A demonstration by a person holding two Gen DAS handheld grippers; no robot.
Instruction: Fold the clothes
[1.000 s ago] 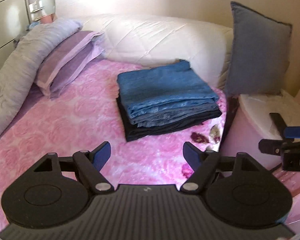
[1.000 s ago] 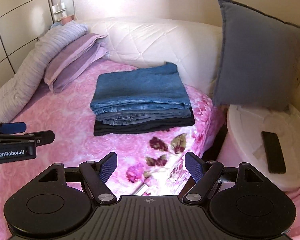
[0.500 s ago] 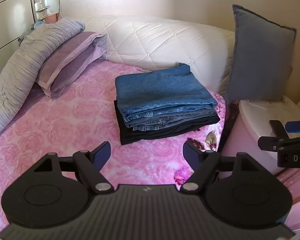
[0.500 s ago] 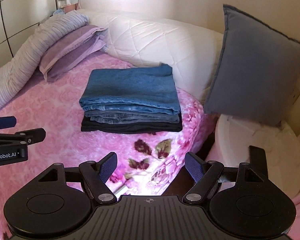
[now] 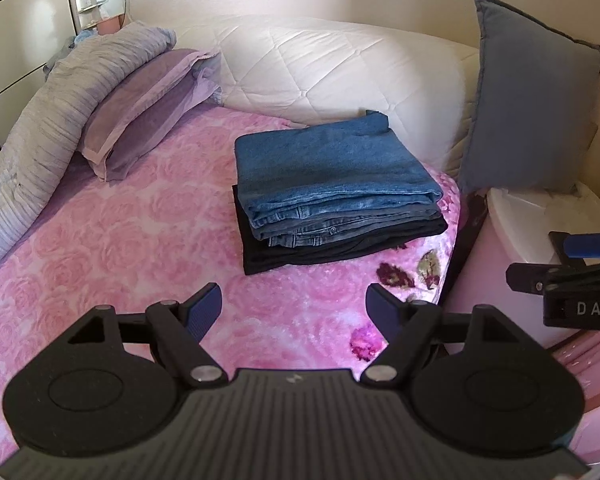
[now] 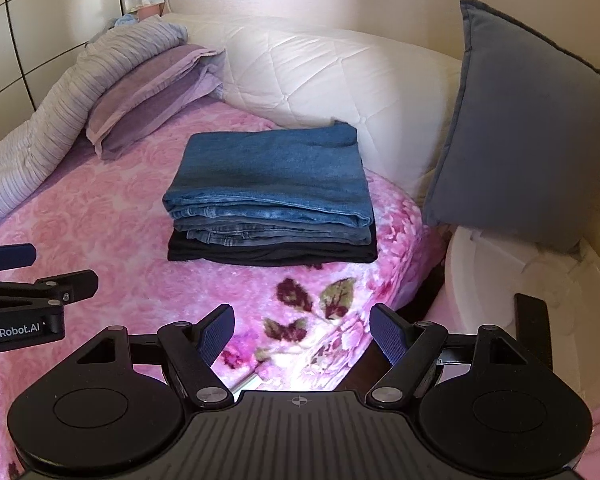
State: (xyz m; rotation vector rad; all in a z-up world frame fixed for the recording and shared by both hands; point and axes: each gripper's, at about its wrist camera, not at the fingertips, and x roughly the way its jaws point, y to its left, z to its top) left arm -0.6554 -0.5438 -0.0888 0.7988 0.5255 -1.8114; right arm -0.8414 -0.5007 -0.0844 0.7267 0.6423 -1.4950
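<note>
A grey cushion leans beside the white quilted headboard; purple pillows lie opposite.

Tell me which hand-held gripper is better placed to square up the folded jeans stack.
Probably left. The left hand-held gripper points almost straight at the folded jeans stack; the right hand-held gripper sits off toward the bed's edge. Both are open and empty.

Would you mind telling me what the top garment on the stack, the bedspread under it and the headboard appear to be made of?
The top garment looks like blue denim: faded edges, stitched seams and a rivet show lower in the stack. The bedspread appears to be plush pink fleece with an embossed rose pattern. The headboard looks like white diamond-quilted padding, perhaps faux leather given its slight sheen.
</note>
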